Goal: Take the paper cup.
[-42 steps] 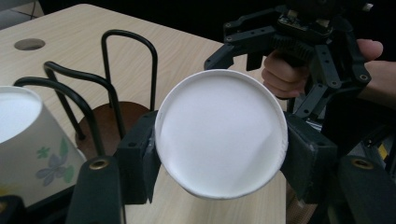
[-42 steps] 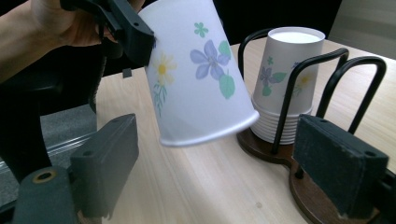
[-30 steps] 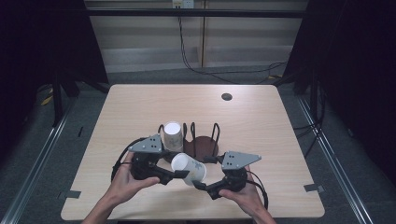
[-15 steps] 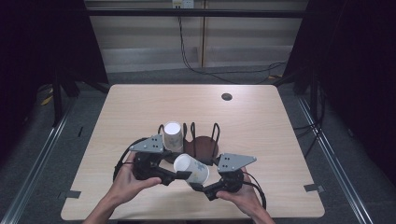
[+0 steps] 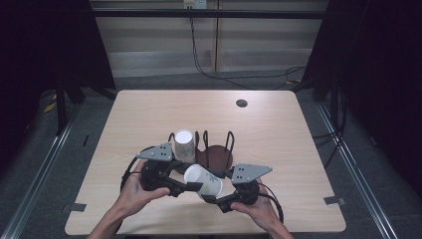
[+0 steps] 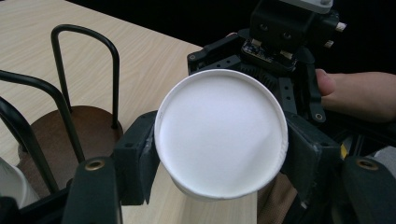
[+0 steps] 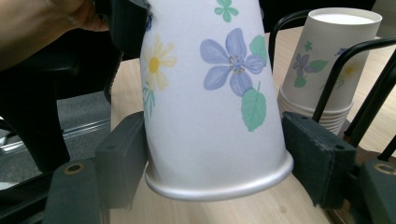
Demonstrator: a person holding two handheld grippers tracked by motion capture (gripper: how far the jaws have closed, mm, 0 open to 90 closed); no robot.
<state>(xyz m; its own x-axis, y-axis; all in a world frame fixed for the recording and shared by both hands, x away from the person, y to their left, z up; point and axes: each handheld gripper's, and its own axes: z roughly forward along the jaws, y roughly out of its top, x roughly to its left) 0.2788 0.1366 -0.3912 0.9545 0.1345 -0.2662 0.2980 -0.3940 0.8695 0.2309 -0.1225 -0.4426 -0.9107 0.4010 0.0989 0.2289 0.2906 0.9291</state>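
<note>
A white paper cup (image 5: 204,181) with printed flowers lies tilted in the air between my two grippers near the table's front edge. Its base (image 6: 219,135) faces the left gripper (image 5: 195,185). Those jaws have just been opening, but both pads still lie against the cup near its base. The cup's rim end (image 7: 210,93) sits between the pads of my right gripper (image 5: 213,198). Its jaws have just been closing and now touch both sides of the cup. Just behind stands a wire cup rack (image 5: 216,154) on a brown base, with a stack of upturned cups (image 5: 183,145) in its left side.
The rack's black wire loops (image 7: 355,70) rise close behind the held cup. A small dark round spot (image 5: 242,103) marks the table's far right. The bare wooden table (image 5: 149,114) stretches behind the rack. Black frames and cables lie around the table.
The right gripper's jaws have drawn in around the cup's rim end. Both hands and the cup stay where they were.
</note>
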